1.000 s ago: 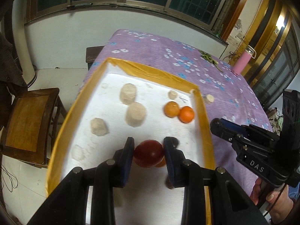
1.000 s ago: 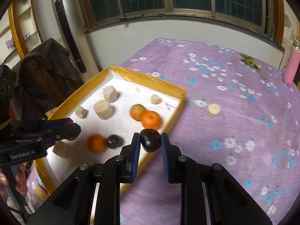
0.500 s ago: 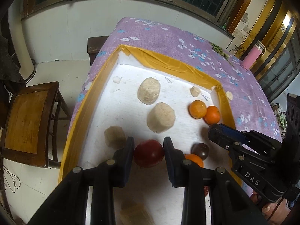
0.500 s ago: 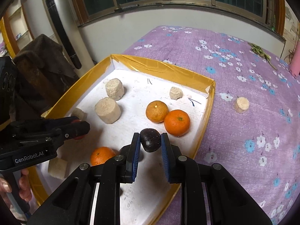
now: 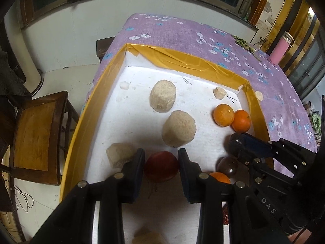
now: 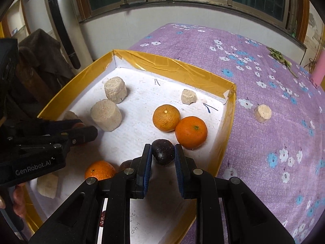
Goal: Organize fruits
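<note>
**2 grippers loaded, both over the tray**

**Left wrist view**
1. The left gripper (image 5: 161, 158) is clamped on a red fruit (image 5: 161, 168); both pads press its sides. The fruit sits low over the white floor of the tray (image 5: 126, 122); contact with the floor cannot be confirmed.
2. 2 pale foam blocks stand ahead of the jaws: the near block (image 5: 179, 129) and the far block (image 5: 162, 99). A 3rd chunk (image 5: 119, 155) lies just beside the left finger.
3. 2 oranges (image 5: 223, 114) touch each other against the right wall, which suggests like fruit is being grouped there.
4. A dark round fruit (image 5: 227, 164) and part of a 3rd orange (image 5: 220, 178) lie to the right of the jaws, beneath the right gripper (image 5: 239, 145), which crosses in from the right.

**Right wrist view**
1. The right gripper is closed on a dark fruit (image 6: 163, 151), pinched at mid-height so it cannot roll out.
2. This fruit hangs above the tray floor, just beside the nearer orange (image 6: 191, 132) of the touching pair. Judgement: the hold places it for release near the right wall.
3. A lone orange (image 6: 99, 169) lies lower left, near the left gripper.
4. 1 foam piece (image 6: 263, 112) rests outside the tray on the purple cloth (image 6: 264, 152).
</note>
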The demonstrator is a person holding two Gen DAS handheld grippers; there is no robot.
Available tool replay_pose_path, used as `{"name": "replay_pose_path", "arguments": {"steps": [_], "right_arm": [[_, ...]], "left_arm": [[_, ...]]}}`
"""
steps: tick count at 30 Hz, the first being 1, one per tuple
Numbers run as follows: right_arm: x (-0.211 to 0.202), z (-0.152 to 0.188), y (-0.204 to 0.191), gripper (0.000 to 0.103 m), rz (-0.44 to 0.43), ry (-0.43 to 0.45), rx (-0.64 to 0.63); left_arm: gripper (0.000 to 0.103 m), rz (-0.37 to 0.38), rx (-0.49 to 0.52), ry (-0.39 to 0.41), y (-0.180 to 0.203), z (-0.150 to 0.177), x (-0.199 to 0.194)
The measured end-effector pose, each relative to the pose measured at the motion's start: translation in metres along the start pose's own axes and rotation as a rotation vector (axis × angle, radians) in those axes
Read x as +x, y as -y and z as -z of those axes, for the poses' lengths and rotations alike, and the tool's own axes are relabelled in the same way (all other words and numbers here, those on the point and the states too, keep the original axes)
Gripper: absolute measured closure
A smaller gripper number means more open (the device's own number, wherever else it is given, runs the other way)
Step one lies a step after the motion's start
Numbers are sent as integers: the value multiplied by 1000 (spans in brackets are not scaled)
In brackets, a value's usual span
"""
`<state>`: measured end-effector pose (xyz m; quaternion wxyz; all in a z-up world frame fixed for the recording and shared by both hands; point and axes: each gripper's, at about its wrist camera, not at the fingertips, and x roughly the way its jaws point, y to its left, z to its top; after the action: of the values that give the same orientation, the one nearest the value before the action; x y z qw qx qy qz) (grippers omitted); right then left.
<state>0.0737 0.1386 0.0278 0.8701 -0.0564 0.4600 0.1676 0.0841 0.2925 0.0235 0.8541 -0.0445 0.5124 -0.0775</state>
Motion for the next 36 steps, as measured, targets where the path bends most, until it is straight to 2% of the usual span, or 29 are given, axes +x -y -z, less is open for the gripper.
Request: {"name": "replay_pose_path", "arguments": {"steps": [4,6,8,16,19,25,30,36], "right_arm": [[1,1,0,82,4,-5,-13],[1,1,0,82,3,-7,-16],[0,1,-1,82,3,-9,-22],[-11,7,-1,81,6,-3,-26],[-17,10,2,76,11,2,-23],[-40,20,6,74,3,28,-21],[-58,29,7,73,-19,40,-34],[-75,50,17,71,-43,23,-28]], "left_arm": [[59,1,-4,-3,-2,0,-1],[48,-12,-1,-3,-1,1,-2],[45,-21,-8,-7,-2,2,-3],[43,-44,-13,-16,0,7,-5],[41,-54,-13,-15,1,11,-7],[36,-69,-22,-9,4,19,-13],[27,-105,-44,4,5,30,-24],[22,-134,-89,22,13,48,-39]]}}
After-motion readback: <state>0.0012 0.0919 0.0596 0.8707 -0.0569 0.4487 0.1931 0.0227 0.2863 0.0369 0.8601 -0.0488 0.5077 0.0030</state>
